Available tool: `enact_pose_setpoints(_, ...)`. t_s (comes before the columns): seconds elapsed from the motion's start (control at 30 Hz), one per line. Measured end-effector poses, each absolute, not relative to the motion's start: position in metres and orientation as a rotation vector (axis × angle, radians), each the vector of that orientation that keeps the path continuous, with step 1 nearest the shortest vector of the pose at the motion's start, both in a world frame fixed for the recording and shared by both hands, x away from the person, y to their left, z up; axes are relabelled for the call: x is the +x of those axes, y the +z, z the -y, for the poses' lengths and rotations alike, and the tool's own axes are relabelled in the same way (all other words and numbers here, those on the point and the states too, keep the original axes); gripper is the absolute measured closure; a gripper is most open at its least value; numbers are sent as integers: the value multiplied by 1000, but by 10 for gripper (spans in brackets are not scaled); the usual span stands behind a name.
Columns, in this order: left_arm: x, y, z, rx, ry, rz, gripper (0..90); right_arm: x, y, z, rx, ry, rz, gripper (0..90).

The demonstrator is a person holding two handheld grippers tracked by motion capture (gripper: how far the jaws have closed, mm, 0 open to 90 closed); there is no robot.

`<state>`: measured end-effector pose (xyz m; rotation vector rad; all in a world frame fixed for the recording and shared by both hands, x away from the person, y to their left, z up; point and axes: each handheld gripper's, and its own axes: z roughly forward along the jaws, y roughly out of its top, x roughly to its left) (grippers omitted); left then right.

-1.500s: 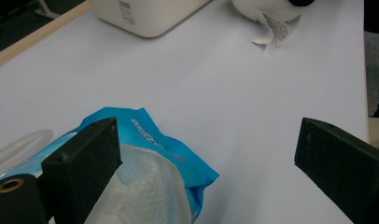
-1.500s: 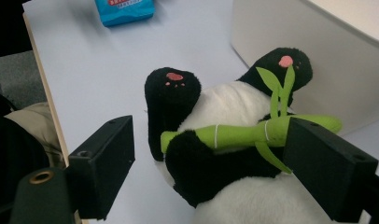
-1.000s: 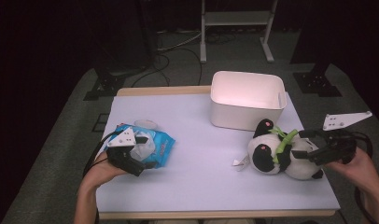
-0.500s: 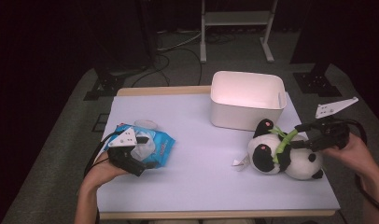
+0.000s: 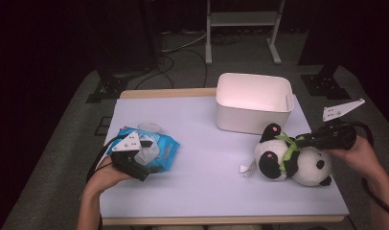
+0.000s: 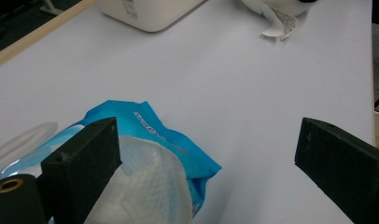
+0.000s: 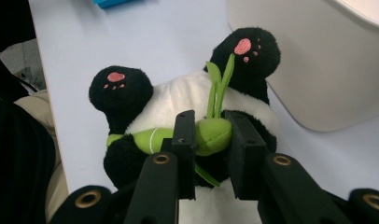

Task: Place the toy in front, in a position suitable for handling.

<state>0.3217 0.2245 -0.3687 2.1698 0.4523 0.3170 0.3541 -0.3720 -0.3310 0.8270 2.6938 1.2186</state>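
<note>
A black-and-white panda plush (image 5: 310, 165) lies on its side at the table's right, paws up (image 7: 173, 100). My right gripper (image 5: 298, 142) reaches in from the right. Its jaws have just been closing and now press on the plush's green bamboo piece (image 7: 213, 133), one pad on each side (image 7: 211, 149). At the table's left, a blue pack of wipes (image 5: 166, 146) lies under my left gripper (image 5: 152, 155). Its jaws stand wide apart (image 6: 206, 154) above the pack (image 6: 155, 130), gripping nothing.
A white bin (image 5: 254, 80) stands at the back right, just behind the panda (image 7: 318, 60). The plush's paper tag (image 5: 245, 170) lies on the white table (image 5: 207, 143). A clear lid (image 5: 149, 127) rests beside the wipes. Cables and stands are on the floor beyond.
My right gripper has shifted toward the panda and its jaws have come together on the green bamboo piece. The left gripper and the wipes pack have stayed put.
</note>
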Motion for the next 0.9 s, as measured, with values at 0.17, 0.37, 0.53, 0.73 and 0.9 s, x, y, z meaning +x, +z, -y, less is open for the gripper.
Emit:
enact_pose_setpoints(0.17, 322, -369, -224, 2174, 319, -455, 37, 350, -328, 367, 788, 1219, -2704, 757)
enact_pose_setpoints(0.37, 322, -368, -225, 2168, 323, -456, 37, 344, -322, 358, 734, 1211, -2718, 757)
enact_pose_setpoints(0.53, 321, -367, -224, 2168, 326, -451, 36, 340, -319, 352, 699, 1221, -2709, 761)
enact_pose_setpoints(0.73, 321, -367, -224, 2170, 325, -447, 35, 339, -310, 337, 665, 1217, -2717, 763)
enact_pose_setpoints(0.9, 321, -367, -225, 2162, 324, -450, 35, 342, -302, 315, 612, 1227, -2744, 764)
